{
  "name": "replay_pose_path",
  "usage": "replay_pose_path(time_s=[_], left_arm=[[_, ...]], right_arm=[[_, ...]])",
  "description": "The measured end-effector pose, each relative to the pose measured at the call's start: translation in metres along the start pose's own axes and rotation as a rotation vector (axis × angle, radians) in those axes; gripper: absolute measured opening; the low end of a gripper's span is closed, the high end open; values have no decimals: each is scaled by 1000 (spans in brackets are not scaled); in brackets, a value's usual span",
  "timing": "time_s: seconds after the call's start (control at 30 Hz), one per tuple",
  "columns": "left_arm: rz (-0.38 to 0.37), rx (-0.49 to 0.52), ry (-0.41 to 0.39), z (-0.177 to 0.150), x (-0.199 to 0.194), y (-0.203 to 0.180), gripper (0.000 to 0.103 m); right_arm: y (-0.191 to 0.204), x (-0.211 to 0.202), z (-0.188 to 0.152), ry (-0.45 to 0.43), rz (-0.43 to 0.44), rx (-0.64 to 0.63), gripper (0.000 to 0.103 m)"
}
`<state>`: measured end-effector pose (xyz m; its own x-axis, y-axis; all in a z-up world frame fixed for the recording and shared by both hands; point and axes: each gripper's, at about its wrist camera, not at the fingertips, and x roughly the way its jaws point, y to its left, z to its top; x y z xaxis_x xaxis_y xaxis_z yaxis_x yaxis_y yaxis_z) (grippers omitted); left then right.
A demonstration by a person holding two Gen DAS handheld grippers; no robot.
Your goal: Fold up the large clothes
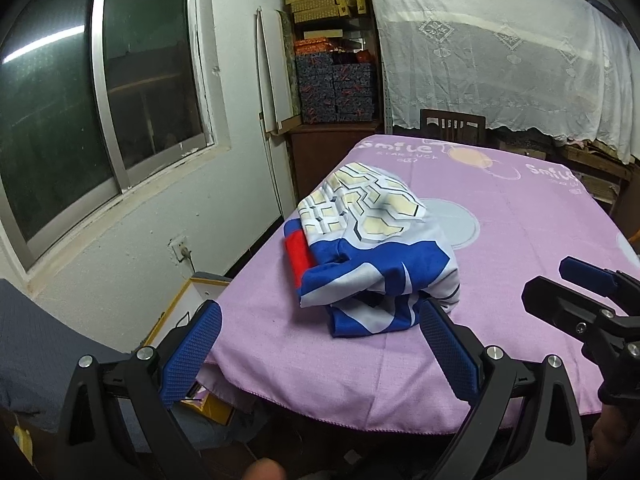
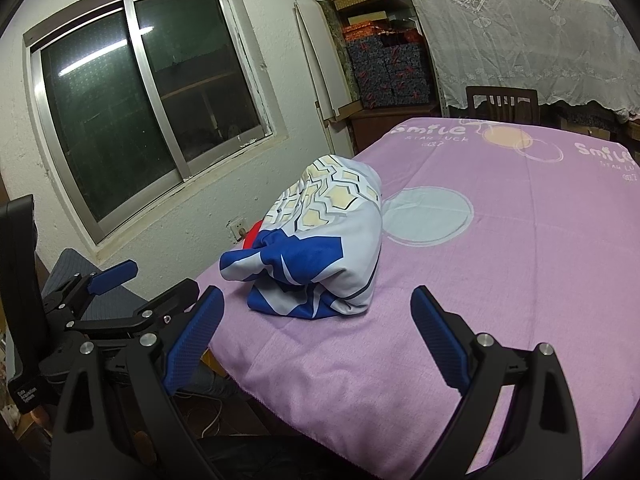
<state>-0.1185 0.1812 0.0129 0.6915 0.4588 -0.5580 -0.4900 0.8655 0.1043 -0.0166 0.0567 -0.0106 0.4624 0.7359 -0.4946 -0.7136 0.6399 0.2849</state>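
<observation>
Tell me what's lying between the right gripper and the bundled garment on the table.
Nothing: only bare pink tablecloth separates the open right gripper from the blue, white and red garment, as the right wrist view shows.

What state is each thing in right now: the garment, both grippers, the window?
garment: bunched in a loose heap on the purple cloth, not held
left gripper: open, empty, short of the garment
right gripper: open, empty, short of the garment
purple table cover: spread flat
window: closed, dark outside
</observation>
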Motion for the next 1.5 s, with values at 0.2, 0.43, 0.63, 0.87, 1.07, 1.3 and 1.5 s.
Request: replay_pose_path(time_s=[0.2, 0.43, 0.63, 0.87, 1.07, 1.3, 1.5], left_arm=[[2, 1, -1, 0, -1, -1, 99], [1, 1, 0, 1, -1, 0, 99], [-1, 2, 4, 0, -1, -1, 99], [0, 1, 5, 1, 0, -1, 99], [-2, 0, 5, 1, 0, -1, 99], [-2, 0, 6, 0, 1, -1, 99], [-2, 0, 7, 1, 0, 0, 99]], right_arm=[[0, 0, 0, 0, 0, -1, 92], [0, 0, -1, 0, 0, 0, 92], [0, 0, -1, 0, 0, 0, 92], [0, 0, 0, -1, 0, 0, 92], [1, 1, 0, -1, -1, 0, 92], [1, 1, 0, 0, -2, 0, 92], [2, 1, 0, 0, -3, 0, 92]])
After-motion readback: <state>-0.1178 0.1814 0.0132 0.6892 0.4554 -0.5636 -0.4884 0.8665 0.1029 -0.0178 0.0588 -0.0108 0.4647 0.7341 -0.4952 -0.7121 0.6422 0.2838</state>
